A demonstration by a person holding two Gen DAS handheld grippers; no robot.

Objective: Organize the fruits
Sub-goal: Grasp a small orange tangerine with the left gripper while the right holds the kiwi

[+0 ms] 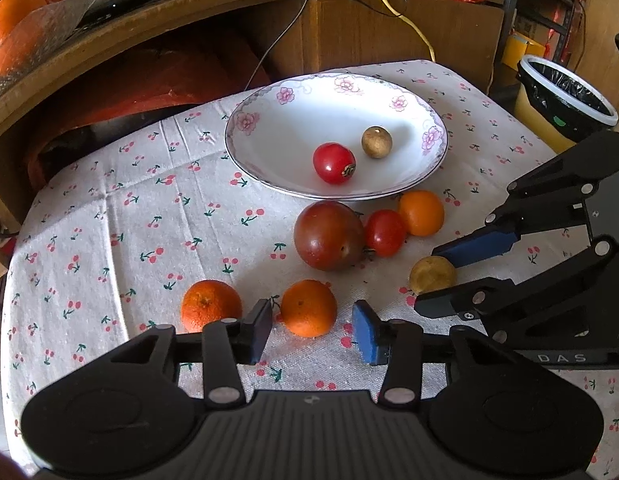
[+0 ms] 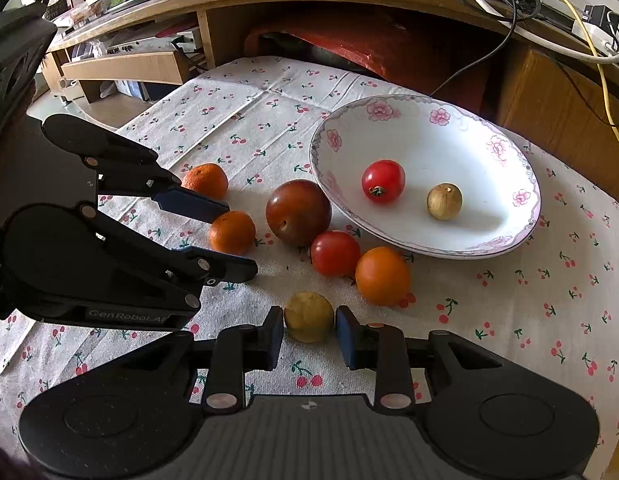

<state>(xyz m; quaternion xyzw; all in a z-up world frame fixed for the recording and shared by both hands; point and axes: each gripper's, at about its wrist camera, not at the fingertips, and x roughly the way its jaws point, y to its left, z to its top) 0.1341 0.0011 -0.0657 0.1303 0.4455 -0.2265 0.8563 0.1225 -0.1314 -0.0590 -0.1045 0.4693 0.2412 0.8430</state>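
The right gripper [image 2: 309, 338] has its blue-padded fingers set either side of a small yellow-brown fruit [image 2: 309, 317] that sits on the cloth; the pads appear to touch or nearly touch its flanks, but whether a firm hold is made cannot be told from either view. The left gripper [image 1: 312, 330] stands wide, with a small orange [image 1: 308, 307] just ahead of the gap and nothing held. Judgement: the step in hand is the pick of the yellow-brown fruit for transfer to the plate [image 1: 389, 194]. To do it well, the pads should close across the widest part of the round body, with light pressure only, since the skin looks dull and slightly rough and the shape will roll if pinched off-centre; lift straight up before travelling, as a larger orange fruit [image 2: 382, 276] lies near on the route. Beyond it, a glossy red tomato [image 2: 335, 253] touches a dark red-brown plum-like fruit [image 2: 298, 212], smooth and shiny, which rests against the plate's rim. A second small orange [image 1: 210, 305], with pebbled rind, lies to the left of the first. The plate is glazed white ceramic, shallow, with pink flower print and a thin grey border; it holds a red tomato [image 1: 334, 163] and a matt brown round fruit [image 1: 376, 142], apart from one another. The cherry-print tablecloth [image 1: 109, 220] is woven, creased and soft, so items will not slide freely.
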